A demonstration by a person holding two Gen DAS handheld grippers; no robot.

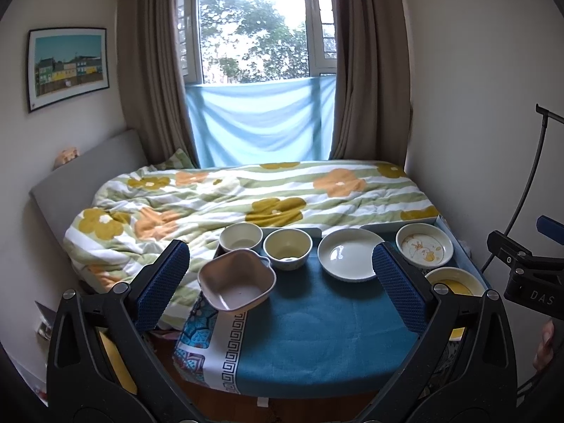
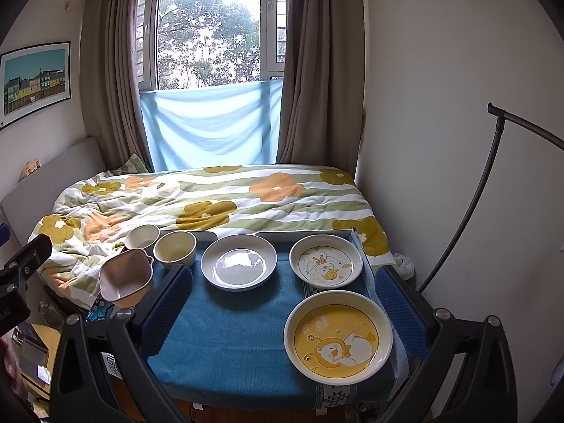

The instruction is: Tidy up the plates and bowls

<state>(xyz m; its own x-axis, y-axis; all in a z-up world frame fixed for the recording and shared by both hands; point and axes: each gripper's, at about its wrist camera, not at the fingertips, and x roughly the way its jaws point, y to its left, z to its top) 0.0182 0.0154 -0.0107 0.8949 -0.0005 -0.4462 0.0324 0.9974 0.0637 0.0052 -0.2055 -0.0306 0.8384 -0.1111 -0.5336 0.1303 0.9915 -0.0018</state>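
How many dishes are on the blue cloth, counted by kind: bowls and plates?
Bowls: 3, a pink square bowl, a cream bowl and a white bowl.
Plates: 3, a plain white plate, a white plate with a duck drawing and a yellow cartoon plate.
Total: 6 dishes.

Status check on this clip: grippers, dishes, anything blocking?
Left hand-held gripper open, empty. Right hand-held gripper open, empty. Three plates, three bowls unstacked on blue cloth. Nothing blocking.
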